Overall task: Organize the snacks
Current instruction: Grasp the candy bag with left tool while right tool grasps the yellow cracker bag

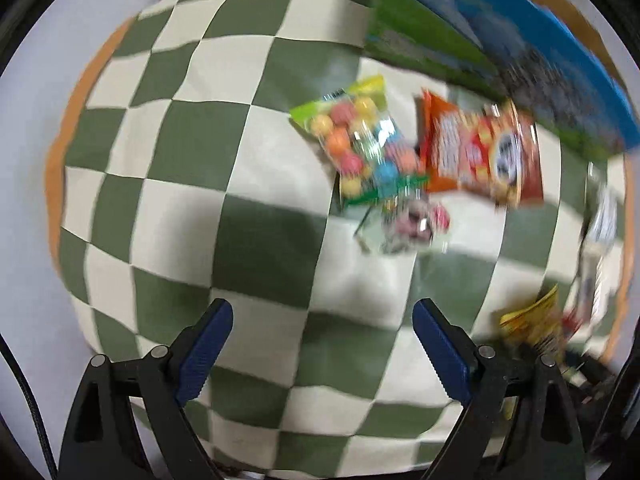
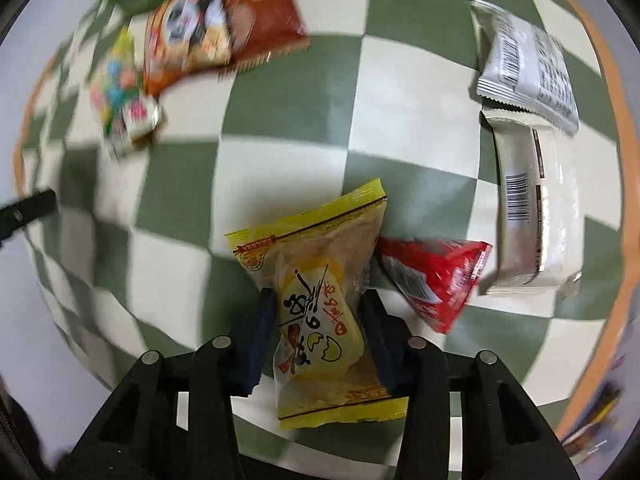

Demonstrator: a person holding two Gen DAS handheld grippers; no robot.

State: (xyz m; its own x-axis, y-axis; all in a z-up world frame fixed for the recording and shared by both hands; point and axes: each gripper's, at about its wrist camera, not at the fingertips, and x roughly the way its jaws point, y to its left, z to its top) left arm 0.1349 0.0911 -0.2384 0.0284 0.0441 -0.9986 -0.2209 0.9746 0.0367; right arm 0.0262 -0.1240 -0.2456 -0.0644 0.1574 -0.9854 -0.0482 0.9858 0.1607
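Note:
My right gripper (image 2: 316, 320) is shut on a yellow snack packet (image 2: 320, 300) and holds it over the green-and-cream checked cloth (image 2: 280, 100). A red packet (image 2: 432, 276) lies just right of it, with two white packets (image 2: 532, 208) further right. My left gripper (image 1: 322, 324) is open and empty above the cloth. Ahead of it lie a clear bag of coloured candy balls (image 1: 356, 144), an orange-red snack bag (image 1: 480, 156) and a small wrapped candy (image 1: 412, 220). The yellow packet (image 1: 532, 324) shows at the lower right of the left wrist view.
A green box (image 1: 424, 36) and a blue box (image 1: 532, 32) stand at the far edge of the cloth. The orange table edge (image 1: 56, 168) rims the cloth. The orange-red bag (image 2: 216, 28) and candy bag (image 2: 116, 88) lie at upper left in the right wrist view.

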